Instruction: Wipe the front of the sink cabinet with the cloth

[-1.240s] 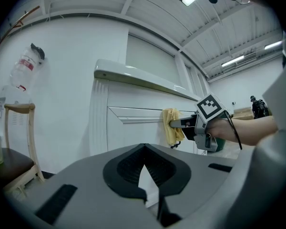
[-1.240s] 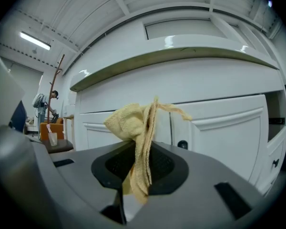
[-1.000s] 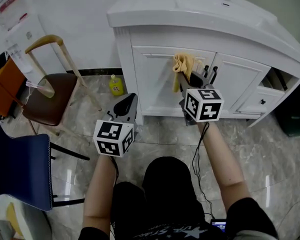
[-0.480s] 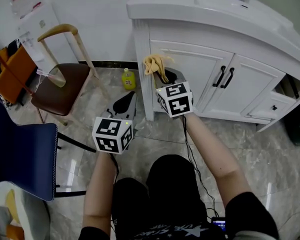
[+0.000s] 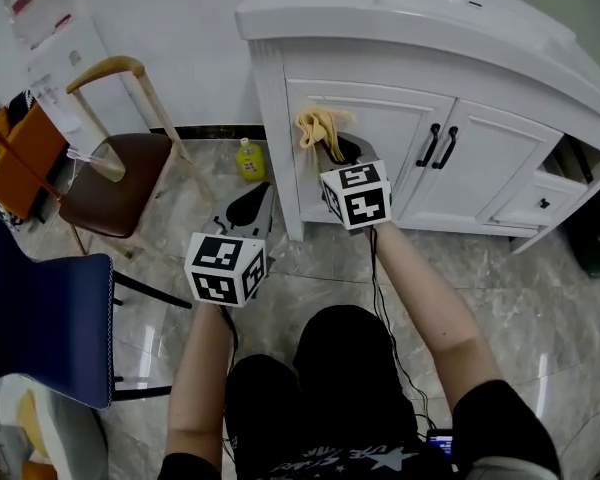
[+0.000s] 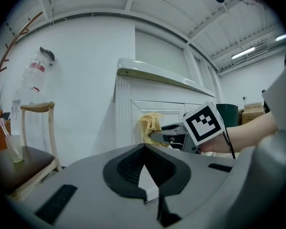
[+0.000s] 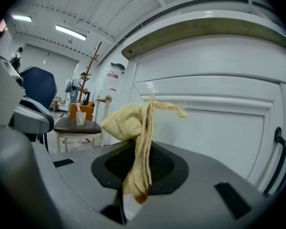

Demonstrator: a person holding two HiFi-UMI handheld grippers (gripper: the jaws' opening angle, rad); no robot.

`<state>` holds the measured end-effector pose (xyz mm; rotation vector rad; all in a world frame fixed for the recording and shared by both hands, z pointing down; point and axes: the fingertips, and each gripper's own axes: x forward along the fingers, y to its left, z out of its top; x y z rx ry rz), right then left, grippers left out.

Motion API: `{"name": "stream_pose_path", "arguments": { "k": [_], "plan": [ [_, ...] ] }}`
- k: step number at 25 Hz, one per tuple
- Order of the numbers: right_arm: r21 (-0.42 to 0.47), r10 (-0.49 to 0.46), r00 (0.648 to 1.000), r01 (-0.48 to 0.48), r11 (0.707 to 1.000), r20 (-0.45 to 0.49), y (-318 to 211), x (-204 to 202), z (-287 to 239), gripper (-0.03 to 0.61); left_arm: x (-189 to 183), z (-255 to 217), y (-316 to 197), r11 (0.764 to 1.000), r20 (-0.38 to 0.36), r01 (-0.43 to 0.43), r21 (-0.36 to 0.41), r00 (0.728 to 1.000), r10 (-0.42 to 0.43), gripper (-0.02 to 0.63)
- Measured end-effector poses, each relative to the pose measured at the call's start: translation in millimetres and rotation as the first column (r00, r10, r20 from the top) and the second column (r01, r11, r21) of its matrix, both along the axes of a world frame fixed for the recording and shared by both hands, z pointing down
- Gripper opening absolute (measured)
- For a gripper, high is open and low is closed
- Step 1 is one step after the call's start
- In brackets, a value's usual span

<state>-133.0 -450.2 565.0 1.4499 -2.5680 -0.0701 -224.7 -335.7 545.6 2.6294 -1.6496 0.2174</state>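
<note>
A white sink cabinet (image 5: 395,128) with two doors and black handles (image 5: 436,146) stands ahead. My right gripper (image 5: 336,150) is shut on a yellow cloth (image 5: 320,126), and the bunched cloth is up against the upper left part of the left door. In the right gripper view the cloth (image 7: 133,128) hangs out of the shut jaws (image 7: 140,154), close to the door panel (image 7: 214,123). My left gripper (image 5: 255,200) hovers lower left, off the cabinet's left corner, shut and empty (image 6: 144,152); from it the cloth (image 6: 150,124) shows ahead.
A wooden chair (image 5: 115,173) with a brown seat stands left, with a yellow bottle (image 5: 248,158) on the marble floor beside the cabinet. A blue chair (image 5: 40,313) is near left. A drawer (image 5: 540,203) hangs open at the cabinet's right, by a dark bin (image 5: 592,230).
The right gripper has carried the cloth left from beside the door handles to the left door's edge, then a little back right. The left gripper has hardly moved.
</note>
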Motion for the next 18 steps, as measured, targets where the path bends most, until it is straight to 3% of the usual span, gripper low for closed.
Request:
{"name": "stream_pose_path", "arguments": {
  "k": [8,18],
  "plan": [
    [0.004,0.091,0.996,-0.091,0.996,-0.001,1.8,49.3,3.6,0.084,23.5,-1.7,-1.1,0.999,-0.003,-0.045,0.003,0.999,0.045,0.014],
    [-0.042,0.246,0.968,-0.244,0.969,0.048,5.5,123.9,13.0,0.083,40.7,4.0,-4.7,0.997,0.005,-0.072,-0.008,0.997,0.073,0.014]
  ]
}}
